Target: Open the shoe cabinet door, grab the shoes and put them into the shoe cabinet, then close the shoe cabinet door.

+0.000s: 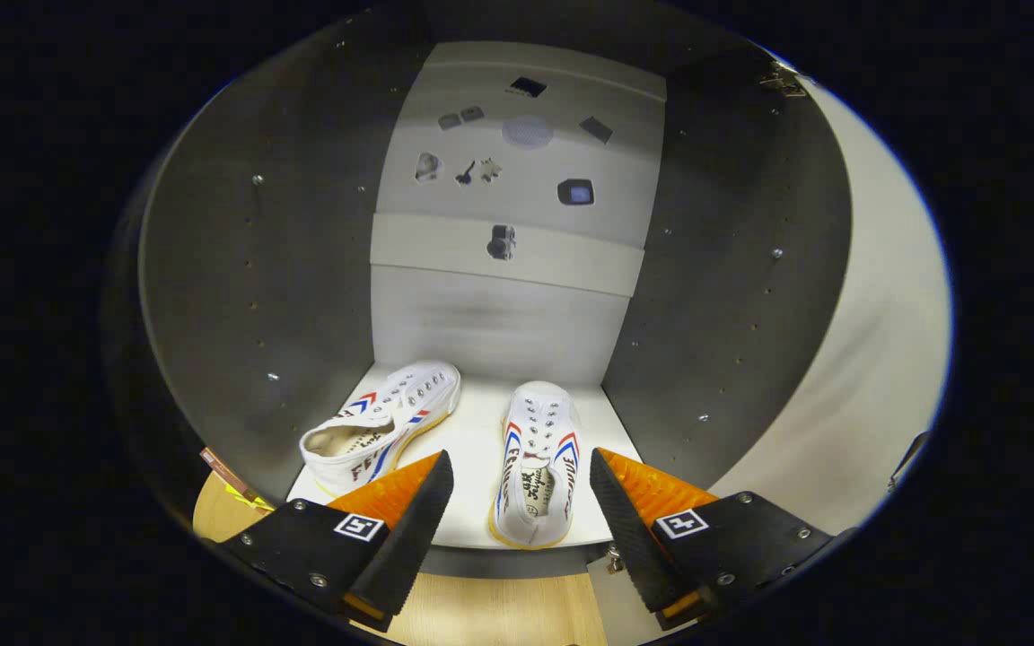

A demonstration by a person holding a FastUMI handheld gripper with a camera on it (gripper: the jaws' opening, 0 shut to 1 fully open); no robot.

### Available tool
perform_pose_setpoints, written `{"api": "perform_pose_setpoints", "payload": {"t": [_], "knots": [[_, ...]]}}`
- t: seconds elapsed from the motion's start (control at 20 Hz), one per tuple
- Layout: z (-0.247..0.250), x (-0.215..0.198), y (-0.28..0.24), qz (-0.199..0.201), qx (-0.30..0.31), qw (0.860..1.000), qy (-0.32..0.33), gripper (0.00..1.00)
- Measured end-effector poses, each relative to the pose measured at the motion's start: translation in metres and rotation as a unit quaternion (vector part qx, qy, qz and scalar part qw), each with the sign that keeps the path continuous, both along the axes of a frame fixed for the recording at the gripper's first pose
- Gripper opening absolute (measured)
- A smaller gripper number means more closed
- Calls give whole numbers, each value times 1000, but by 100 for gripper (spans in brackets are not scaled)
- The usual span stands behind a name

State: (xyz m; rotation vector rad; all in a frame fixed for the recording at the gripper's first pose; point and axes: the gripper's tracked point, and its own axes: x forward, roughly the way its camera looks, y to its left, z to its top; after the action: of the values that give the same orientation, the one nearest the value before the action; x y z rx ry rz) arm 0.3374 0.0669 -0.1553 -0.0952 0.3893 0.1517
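The shoe cabinet stands open ahead of me, with dark side walls and a pale back panel. Two white shoes with red and blue stripes lie on its white bottom shelf. The left shoe is tipped on its side near the left wall. The right shoe sits upright, heel toward me, just ahead of and between my fingers. The white cabinet door is swung out to the right. My gripper is open in front of the shelf, holding nothing.
Small stickers dot the cabinet's back panel. A hinge shows at the top right of the door. Wooden floor lies below the shelf edge. A thin reddish object pokes out by the cabinet's lower left corner.
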Motion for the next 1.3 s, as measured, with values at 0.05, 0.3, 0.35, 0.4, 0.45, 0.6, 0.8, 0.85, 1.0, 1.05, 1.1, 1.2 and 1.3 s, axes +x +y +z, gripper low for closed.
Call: {"api": "perform_pose_setpoints", "payload": {"t": [0.05,0.3,0.35,0.4,0.45,0.6,0.8,0.85,1.0,1.05,1.1,1.2,1.3], "knots": [[10,-13,-3,7,5,1000,-8,95],[48,-75,-25,22,0,998,-50,95],[54,-87,-31,21,-3,998,-56,95],[58,-100,-38,17,-6,998,-62,95],[63,-114,-47,11,-11,998,-67,95],[72,-153,-69,-13,-10,997,-74,95],[90,-211,-106,-56,-14,994,-92,95],[94,-226,-116,-66,-18,993,-97,95],[102,-265,-143,-100,-21,990,-100,95],[105,-278,-151,-109,-23,989,-101,95],[106,-290,-158,-119,-25,987,-103,95],[112,-311,-177,-140,-34,984,-108,95],[116,-325,-196,-164,-39,979,-111,95]]}}
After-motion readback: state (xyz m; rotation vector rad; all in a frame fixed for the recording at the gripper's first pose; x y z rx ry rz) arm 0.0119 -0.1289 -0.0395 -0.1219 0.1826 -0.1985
